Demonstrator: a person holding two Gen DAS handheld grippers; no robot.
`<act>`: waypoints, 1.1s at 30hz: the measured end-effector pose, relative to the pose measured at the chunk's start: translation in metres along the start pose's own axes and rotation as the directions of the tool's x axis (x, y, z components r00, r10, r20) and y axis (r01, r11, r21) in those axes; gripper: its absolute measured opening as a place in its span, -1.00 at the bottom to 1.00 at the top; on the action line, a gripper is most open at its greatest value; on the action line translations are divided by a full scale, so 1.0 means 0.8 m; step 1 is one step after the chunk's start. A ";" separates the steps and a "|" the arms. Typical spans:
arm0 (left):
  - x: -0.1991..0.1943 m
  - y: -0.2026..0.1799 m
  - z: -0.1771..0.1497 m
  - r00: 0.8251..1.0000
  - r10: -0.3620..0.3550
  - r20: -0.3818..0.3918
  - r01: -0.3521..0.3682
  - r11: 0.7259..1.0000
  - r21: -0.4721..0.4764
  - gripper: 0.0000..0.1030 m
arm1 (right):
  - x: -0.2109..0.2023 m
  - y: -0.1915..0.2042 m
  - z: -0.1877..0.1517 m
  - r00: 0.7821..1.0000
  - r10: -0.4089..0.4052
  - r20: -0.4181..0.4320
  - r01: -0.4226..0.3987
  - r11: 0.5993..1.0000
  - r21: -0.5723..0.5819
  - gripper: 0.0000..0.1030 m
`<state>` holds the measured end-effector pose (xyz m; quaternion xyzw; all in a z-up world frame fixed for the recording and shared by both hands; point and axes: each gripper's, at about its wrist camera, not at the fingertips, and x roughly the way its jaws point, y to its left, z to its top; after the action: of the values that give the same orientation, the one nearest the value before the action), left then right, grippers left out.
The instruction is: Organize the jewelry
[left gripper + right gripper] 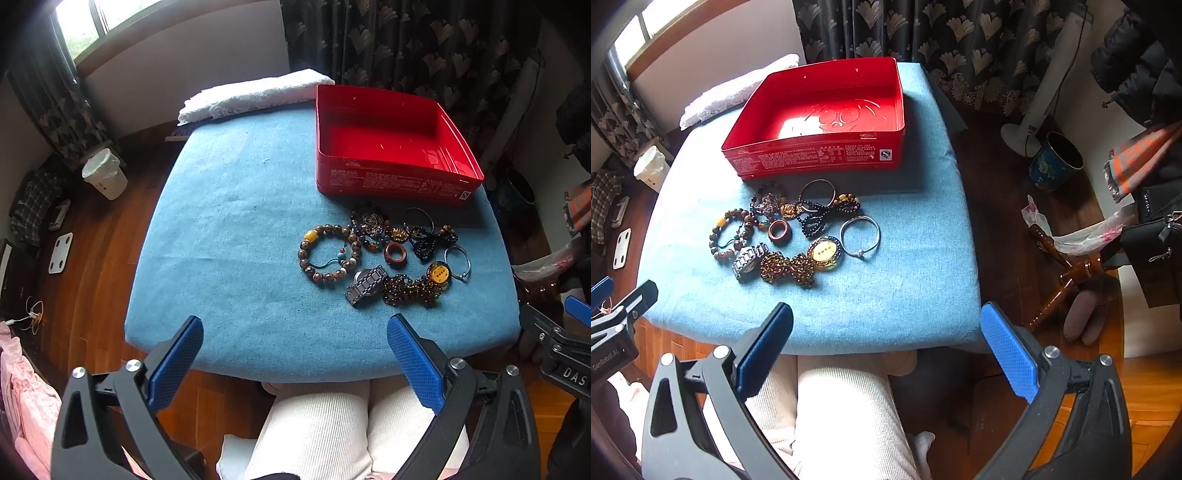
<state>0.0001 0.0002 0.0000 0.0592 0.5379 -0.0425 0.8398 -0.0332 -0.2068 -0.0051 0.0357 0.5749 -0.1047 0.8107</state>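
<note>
A pile of jewelry lies on the blue cloth in front of an empty red tin box (pixel 391 147) (pixel 827 114). It holds a brown bead bracelet with a yellow bead (pixel 328 254) (pixel 729 236), a brown ring (pixel 395 253) (pixel 779 232), a metal watch (pixel 365 284) (pixel 748 260), amber beads with a round pendant (pixel 437 274) (pixel 823 253), black beads (pixel 424 240) (pixel 816 219) and silver bangles (pixel 457 261) (pixel 860 235). My left gripper (pixel 295 328) is open and empty above the table's near edge. My right gripper (pixel 886 321) is open and empty, also near that edge.
The table (pixel 229 229) (pixel 916 258) has a blue cloth cover. A folded white towel (pixel 251 96) (pixel 738 92) lies at its far edge, left of the box. The person's legs (pixel 332 424) are under the near edge. A white bin (pixel 105 173) stands on the floor to the left.
</note>
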 end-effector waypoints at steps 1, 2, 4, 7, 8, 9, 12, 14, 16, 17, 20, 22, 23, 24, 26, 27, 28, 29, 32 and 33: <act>0.000 0.000 0.000 1.000 -0.001 0.000 0.001 1.000 0.000 0.89 | 0.000 0.000 0.000 1.000 0.000 0.003 0.000 1.000 0.000 0.90; 0.000 0.000 0.000 1.000 -0.001 0.001 0.001 1.000 0.002 0.89 | 0.000 0.000 0.000 1.000 0.000 0.002 0.000 1.000 0.001 0.90; -0.001 0.001 0.000 1.000 -0.002 0.002 0.002 1.000 0.003 0.89 | -0.001 0.000 0.000 1.000 -0.002 0.003 0.002 1.000 0.002 0.90; -0.002 0.003 -0.001 1.000 -0.005 0.005 0.005 1.000 0.005 0.89 | -0.001 0.001 0.000 1.000 -0.002 0.004 0.002 1.000 0.002 0.90; -0.003 0.004 -0.001 1.000 -0.006 0.005 0.006 1.000 0.006 0.89 | 0.000 -0.001 0.000 1.000 0.006 0.003 -0.006 1.000 0.002 0.90; 0.000 0.000 0.001 1.000 -0.001 0.001 0.001 1.000 0.002 0.89 | -0.001 -0.002 0.001 1.000 0.006 0.002 -0.006 1.000 0.002 0.90; 0.000 -0.001 0.001 1.000 0.003 0.001 -0.003 1.000 0.004 0.89 | 0.001 0.002 -0.002 1.000 0.006 0.004 -0.006 1.000 0.001 0.90; 0.000 0.000 0.001 1.000 0.002 0.001 -0.002 1.000 0.003 0.89 | 0.000 0.004 -0.002 1.000 0.005 0.004 -0.005 1.000 0.001 0.90; 0.000 0.000 0.001 1.000 0.001 0.002 -0.001 1.000 0.003 0.89 | 0.000 0.000 -0.001 1.000 0.006 0.003 -0.006 1.000 0.001 0.90; 0.000 -0.001 0.001 1.000 0.004 0.000 -0.004 1.000 0.005 0.89 | 0.000 -0.001 0.000 1.000 0.006 0.002 -0.006 1.000 0.002 0.90; 0.000 -0.001 0.001 1.000 0.005 0.000 -0.005 1.000 0.004 0.89 | 0.000 0.000 0.002 1.000 0.008 0.001 -0.008 1.000 0.002 0.90; 0.000 -0.001 0.001 1.000 0.005 -0.001 -0.005 1.000 0.006 0.89 | 0.000 0.000 0.001 1.000 0.009 0.001 -0.009 1.000 0.002 0.90; 0.000 -0.001 0.001 1.000 0.004 -0.001 -0.004 1.000 0.006 0.89 | 0.001 0.000 0.001 1.000 0.009 0.001 -0.009 1.000 0.003 0.90; -0.001 -0.001 0.000 1.000 0.004 -0.001 -0.004 1.000 0.005 0.89 | 0.001 0.000 0.001 1.000 0.009 0.001 -0.009 1.000 0.002 0.90; -0.001 -0.001 -0.001 1.000 0.005 0.000 -0.005 1.000 0.006 0.89 | 0.001 0.001 0.001 1.000 0.008 0.000 -0.008 1.000 0.002 0.90; -0.002 -0.001 -0.001 1.000 0.005 0.000 -0.005 1.000 0.005 0.89 | 0.001 0.000 0.001 1.000 0.009 0.001 -0.009 1.000 0.002 0.90; -0.001 -0.001 -0.001 1.000 0.005 0.000 -0.005 1.000 0.006 0.89 | 0.001 0.000 0.001 1.000 0.009 0.001 -0.009 1.000 0.002 0.90; -0.001 -0.001 0.000 1.000 0.005 0.000 -0.005 1.000 0.006 0.89 | 0.000 0.001 0.001 1.000 0.008 0.003 -0.008 1.000 0.002 0.90; -0.001 -0.001 0.000 1.000 0.006 -0.001 -0.006 1.000 0.006 0.89 | 0.002 0.002 0.001 1.000 0.010 0.004 -0.010 1.000 0.002 0.90; -0.001 -0.001 0.000 1.000 0.006 0.000 -0.006 1.000 0.006 0.89 | 0.002 0.004 0.001 1.000 0.010 0.004 -0.010 1.000 0.002 0.90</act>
<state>-0.0007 -0.0005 0.0008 0.0635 0.5376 -0.0416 0.8397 -0.0317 -0.2043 -0.0063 0.0390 0.5728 -0.1014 0.8125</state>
